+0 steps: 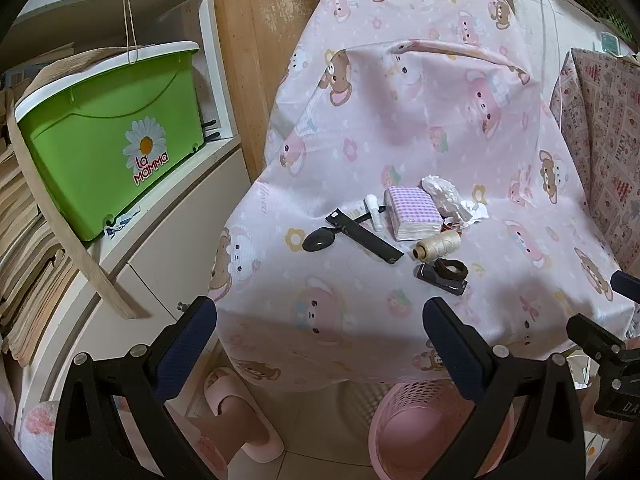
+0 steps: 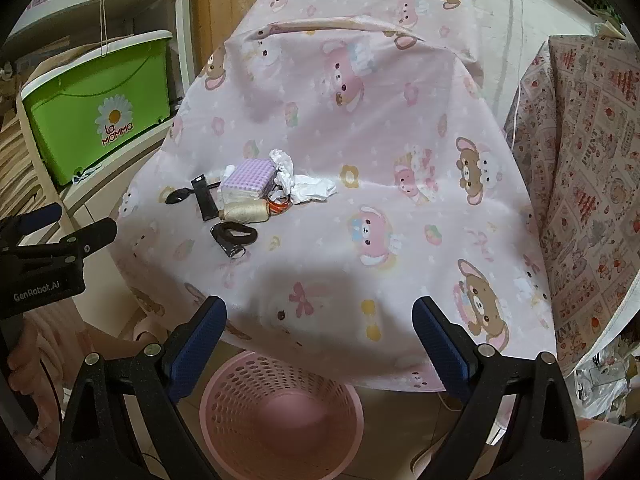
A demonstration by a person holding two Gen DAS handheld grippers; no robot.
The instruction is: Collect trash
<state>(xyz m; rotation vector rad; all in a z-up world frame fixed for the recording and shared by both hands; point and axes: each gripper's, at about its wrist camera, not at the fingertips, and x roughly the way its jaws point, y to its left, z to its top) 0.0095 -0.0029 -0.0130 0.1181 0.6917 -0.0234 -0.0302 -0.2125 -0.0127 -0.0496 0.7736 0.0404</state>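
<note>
While tissue pack (image 2: pixel 248 178) crowds crumpled tissue (image 2: pixel 308 188), basket (image 2: pixel 280 412) waits.

Pink bear-print cloth (image 2: pixel 360 120), lilac-checked tissue pack (image 2: pixel 248 180), white crumpled paper (image 2: pixel 308 188), pink perforated basket (image 2: pixel 280 412)

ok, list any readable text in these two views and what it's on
"La MaMMa": daisy sticker on the green bin, in both views.
"GenRobot.AI": body of the left gripper, seen in the right wrist view.
"PRINT": patterned cloth at right; its other words are too small to read.
Script on the pink tablecloth: too faint.
</note>
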